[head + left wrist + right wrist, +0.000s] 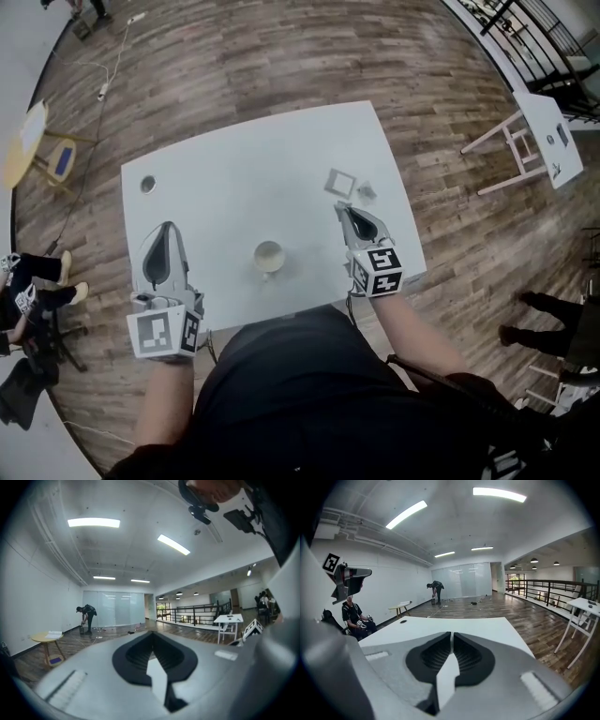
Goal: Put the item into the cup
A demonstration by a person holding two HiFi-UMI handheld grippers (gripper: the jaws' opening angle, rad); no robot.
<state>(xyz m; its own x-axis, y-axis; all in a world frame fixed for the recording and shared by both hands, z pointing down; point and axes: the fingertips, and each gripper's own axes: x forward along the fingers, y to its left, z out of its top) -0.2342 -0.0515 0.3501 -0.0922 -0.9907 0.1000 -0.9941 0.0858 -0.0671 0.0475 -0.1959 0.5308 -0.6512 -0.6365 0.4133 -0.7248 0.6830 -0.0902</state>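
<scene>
A small pale cup (268, 256) stands upright near the front middle of the white table (234, 150). A small crumpled pale item (367, 191) lies at the table's right, beside a flat square piece (340, 181). My right gripper (340, 206) hovers just in front of those two, its tip a little short of them; its jaws (452, 634) are together with nothing between them. My left gripper (169, 226) is over the table's front left, well left of the cup, jaws (151, 634) shut and empty. Neither gripper view shows the cup or the item.
A small dark round thing (147, 184) lies at the table's far left. A round yellow side table (23, 141) stands off to the left and a white trestle table (548, 131) to the right. People's legs (534, 305) show on the wooden floor; one person sits (354, 618) nearby.
</scene>
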